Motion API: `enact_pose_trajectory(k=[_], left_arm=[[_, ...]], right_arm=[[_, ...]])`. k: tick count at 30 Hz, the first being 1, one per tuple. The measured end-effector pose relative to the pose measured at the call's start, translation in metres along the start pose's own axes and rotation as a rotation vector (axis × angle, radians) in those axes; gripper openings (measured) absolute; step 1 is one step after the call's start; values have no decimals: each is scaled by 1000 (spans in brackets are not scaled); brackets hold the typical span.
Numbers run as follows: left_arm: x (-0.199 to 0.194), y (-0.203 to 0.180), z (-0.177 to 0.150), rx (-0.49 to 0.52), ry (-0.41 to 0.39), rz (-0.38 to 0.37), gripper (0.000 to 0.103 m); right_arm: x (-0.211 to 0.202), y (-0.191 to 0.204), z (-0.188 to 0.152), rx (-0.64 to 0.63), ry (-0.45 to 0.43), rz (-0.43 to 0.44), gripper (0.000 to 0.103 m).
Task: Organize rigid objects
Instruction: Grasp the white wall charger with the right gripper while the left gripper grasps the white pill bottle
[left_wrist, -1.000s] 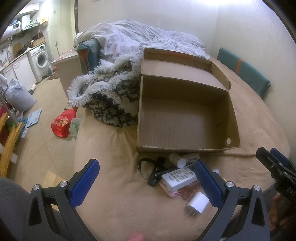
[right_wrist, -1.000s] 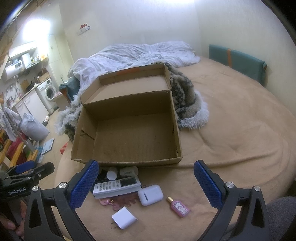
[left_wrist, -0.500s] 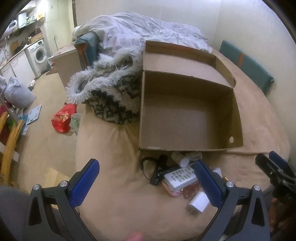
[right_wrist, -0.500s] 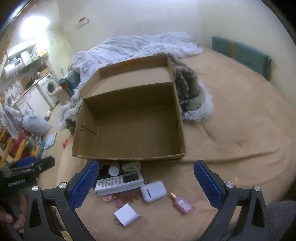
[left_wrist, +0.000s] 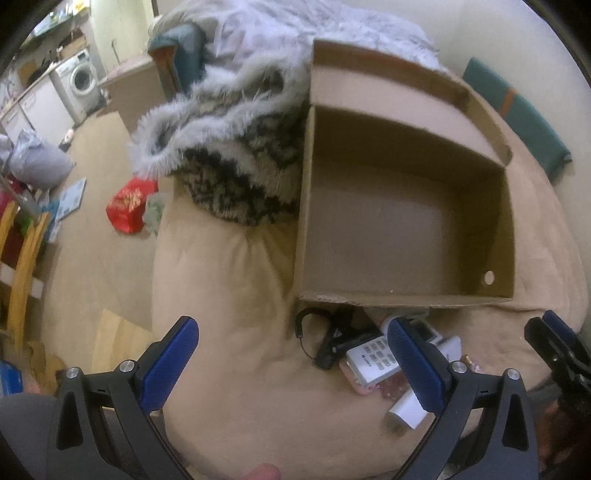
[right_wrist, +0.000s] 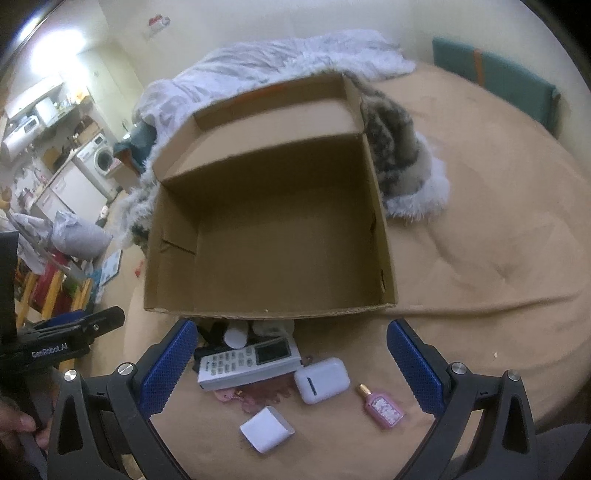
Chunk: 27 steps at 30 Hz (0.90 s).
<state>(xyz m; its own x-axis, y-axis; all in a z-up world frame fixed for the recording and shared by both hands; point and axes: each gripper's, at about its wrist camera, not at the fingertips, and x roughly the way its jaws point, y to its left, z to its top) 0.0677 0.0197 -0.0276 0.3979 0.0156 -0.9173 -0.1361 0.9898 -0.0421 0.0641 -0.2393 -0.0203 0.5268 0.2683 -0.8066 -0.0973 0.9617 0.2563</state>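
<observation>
An empty open cardboard box (right_wrist: 273, 236) (left_wrist: 402, 225) sits on the tan bed. In front of it lie a white remote (right_wrist: 249, 363) (left_wrist: 373, 356), a white earbud case (right_wrist: 321, 380), a small pink perfume bottle (right_wrist: 382, 404), a white charger plug (right_wrist: 266, 429) (left_wrist: 406, 410), a white-capped bottle (right_wrist: 236, 336), a black corded item (left_wrist: 332, 339) and a pink flat item (right_wrist: 258, 397) under the remote. My left gripper (left_wrist: 291, 365) is open above the bed left of the pile. My right gripper (right_wrist: 291, 365) is open above the pile.
A furry black-and-white blanket (left_wrist: 236, 162) lies against the box's left side and a white duvet (right_wrist: 280, 62) behind it. A teal cushion (right_wrist: 495, 77) leans on the far wall. Beyond the bed's left edge the floor holds a red bag (left_wrist: 129, 206).
Both grippers have moved forward and lower toward the pile and box, which now look larger. Both stay open. No object has moved.
</observation>
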Motion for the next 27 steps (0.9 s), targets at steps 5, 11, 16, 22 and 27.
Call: enact_pose_trajectory(k=[5, 11, 16, 22, 27], left_arm=[[28, 9, -3, -31, 89, -41, 100], [65, 17, -2, -70, 205, -79, 83], [100, 7, -2, -17, 309, -87, 60], [116, 1, 0, -23, 312, -120, 58], [119, -6, -4, -18, 326, -127, 56]], right_arm=[[23, -9, 8, -4, 86, -7, 103], [59, -22, 4, 31, 198, -29, 103], [74, -27, -3, 72, 258, 14, 103], [76, -36, -3, 109, 272, 19, 103], [79, -35, -4, 82, 293, 10, 103]])
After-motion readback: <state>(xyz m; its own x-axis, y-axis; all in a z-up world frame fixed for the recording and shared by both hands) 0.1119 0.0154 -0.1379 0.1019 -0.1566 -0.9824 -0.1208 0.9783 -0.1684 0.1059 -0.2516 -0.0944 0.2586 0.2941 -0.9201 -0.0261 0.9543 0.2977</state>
